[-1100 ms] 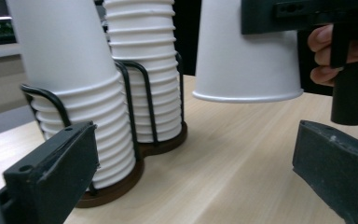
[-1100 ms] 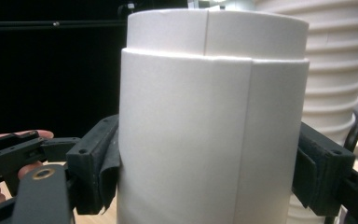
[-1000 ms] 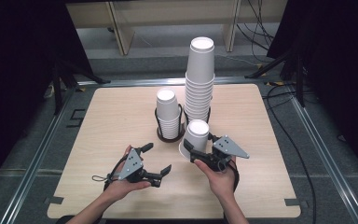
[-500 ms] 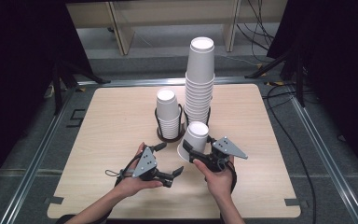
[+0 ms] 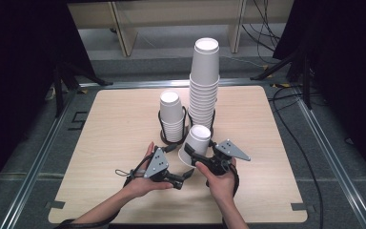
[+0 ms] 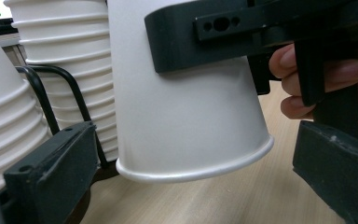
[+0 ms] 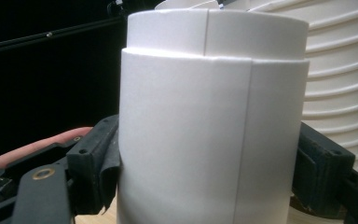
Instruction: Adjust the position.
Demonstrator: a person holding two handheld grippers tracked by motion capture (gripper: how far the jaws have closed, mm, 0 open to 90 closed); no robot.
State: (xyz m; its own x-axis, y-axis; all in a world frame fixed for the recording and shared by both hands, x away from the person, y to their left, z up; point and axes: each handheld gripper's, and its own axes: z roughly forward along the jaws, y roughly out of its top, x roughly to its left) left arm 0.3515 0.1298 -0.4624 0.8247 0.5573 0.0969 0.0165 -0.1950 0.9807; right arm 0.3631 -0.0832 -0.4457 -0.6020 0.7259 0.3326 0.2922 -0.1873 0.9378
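Note:
My right gripper [image 5: 198, 150] is shut on a white paper cup [image 5: 196, 142], held upside down and tilted above the table, just in front of the stacks. In the right gripper view the cup [image 7: 209, 130] sits pinched between both jaws, and a ledge near its top looks like a second cup nested inside. My left gripper [image 5: 185, 177] is open, just left of and below the cup's rim. In the left gripper view the cup [image 6: 186, 116] hangs between the spread jaws, which do not touch it.
A tall stack of white cups [image 5: 205, 86] and a shorter stack [image 5: 171, 117] stand upside down in black wire holders [image 5: 162, 126] at the table's middle, right behind the held cup. Bare wooden table [image 5: 119, 124] lies to the left and right.
My left gripper has moved right across the table, up to the rim of the held cup. The right gripper and its cup have barely shifted.

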